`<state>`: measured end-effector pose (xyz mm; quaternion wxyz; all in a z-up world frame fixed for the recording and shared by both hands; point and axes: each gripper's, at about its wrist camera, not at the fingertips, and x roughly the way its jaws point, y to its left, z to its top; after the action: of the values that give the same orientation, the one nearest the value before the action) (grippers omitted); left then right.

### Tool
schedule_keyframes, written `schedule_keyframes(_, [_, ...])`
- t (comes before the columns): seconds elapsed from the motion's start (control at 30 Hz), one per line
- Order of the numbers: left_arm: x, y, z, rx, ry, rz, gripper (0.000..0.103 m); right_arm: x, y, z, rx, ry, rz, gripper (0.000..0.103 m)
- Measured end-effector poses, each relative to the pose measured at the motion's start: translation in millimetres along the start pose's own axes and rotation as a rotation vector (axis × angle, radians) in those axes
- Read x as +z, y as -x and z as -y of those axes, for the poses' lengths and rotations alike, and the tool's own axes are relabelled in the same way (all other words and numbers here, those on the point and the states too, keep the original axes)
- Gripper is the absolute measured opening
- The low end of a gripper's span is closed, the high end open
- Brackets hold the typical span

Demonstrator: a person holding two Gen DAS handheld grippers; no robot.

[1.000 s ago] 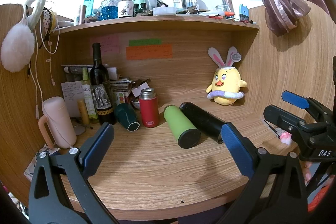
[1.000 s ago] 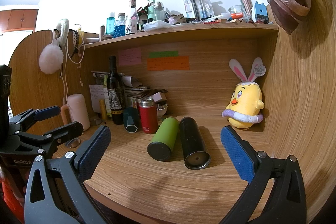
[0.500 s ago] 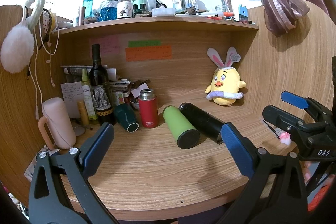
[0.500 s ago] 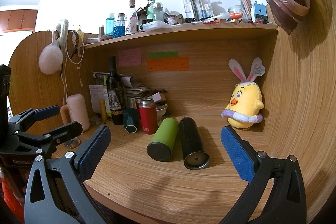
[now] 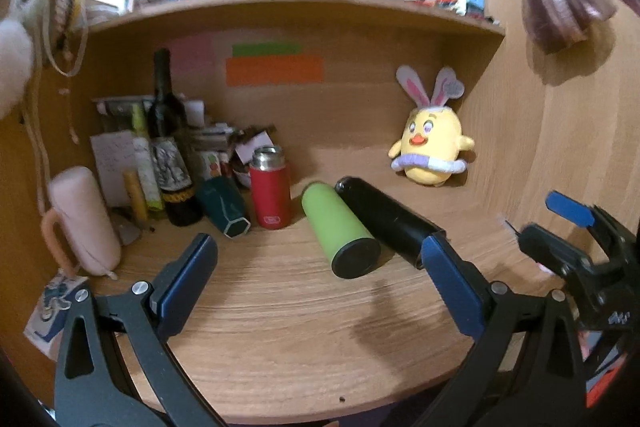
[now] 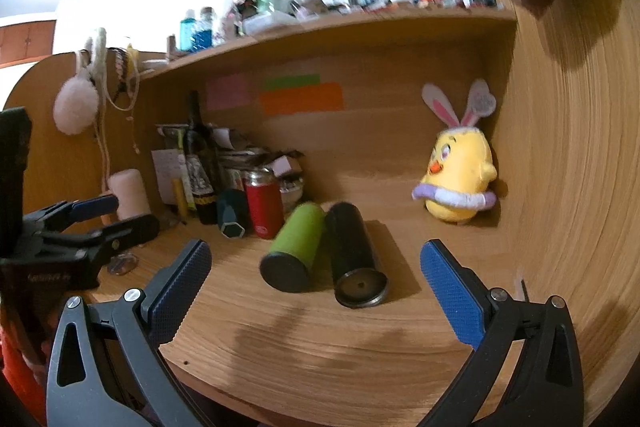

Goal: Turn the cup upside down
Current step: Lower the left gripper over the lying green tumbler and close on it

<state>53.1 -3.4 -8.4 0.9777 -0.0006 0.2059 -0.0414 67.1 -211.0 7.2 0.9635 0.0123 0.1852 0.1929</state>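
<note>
Right wrist view: both my claws, right claw (image 6: 314, 277) and left claw (image 5: 318, 273), are wide apart and hold nothing. The green cup (image 6: 294, 249) lies beside the black cup (image 6: 354, 255). I think grabbing comes next.

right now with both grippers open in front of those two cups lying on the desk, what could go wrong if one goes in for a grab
1. The green cup and black cup lie side by side, apparently touching; a finger wedged between them could knock the other one rolling.
2. Both lie on their sides on the desk, so a nudge may roll them toward the front edge.
3. The red flask and teal cup stand close behind; tipping the green cup upright could bump them.
</note>
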Motion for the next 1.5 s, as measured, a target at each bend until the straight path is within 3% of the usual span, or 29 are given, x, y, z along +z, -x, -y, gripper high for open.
schedule_keyframes(0.17, [16, -76, -7, -0.043, 0.030, -0.153, 0.103, -10, -24, 20, -0.018, -0.039, -0.051, 0.103])
schedule_keyframes(0.33, [23, -169, -13, -0.104, 0.085, -0.378, 0.103, -19, -45, 38, -0.019, -0.079, -0.098, 0.103])
schedule_keyframes(0.53, [23, -236, -8, -0.129, 0.129, -0.514, 0.103, -27, -64, 59, -0.024, -0.132, -0.142, 0.103])
schedule_keyframes(0.6, [22, -249, -8, -0.130, 0.140, -0.543, 0.088, -30, -67, 65, -0.027, -0.147, -0.153, 0.103])
schedule_keyframes(0.7, [17, -265, -6, -0.133, 0.153, -0.594, 0.083, -33, -71, 72, -0.028, -0.167, -0.164, 0.103])
schedule_keyframes(0.77, [14, -271, -7, -0.135, 0.158, -0.607, 0.082, -34, -71, 74, -0.033, -0.173, -0.163, 0.103])
schedule_keyframes(0.87, [10, -274, -5, -0.169, 0.178, -0.617, 0.073, -34, -70, 74, -0.035, -0.171, -0.158, 0.103])
schedule_keyframes(1.03, [7, -263, -6, -0.135, 0.173, -0.591, 0.068, -31, -64, 68, -0.035, -0.151, -0.145, 0.103])
schedule_keyframes(1.5, [-31, -176, -23, -0.107, 0.199, -0.570, 0.065, -29, -37, 33, 0.011, -0.084, -0.121, 0.103])
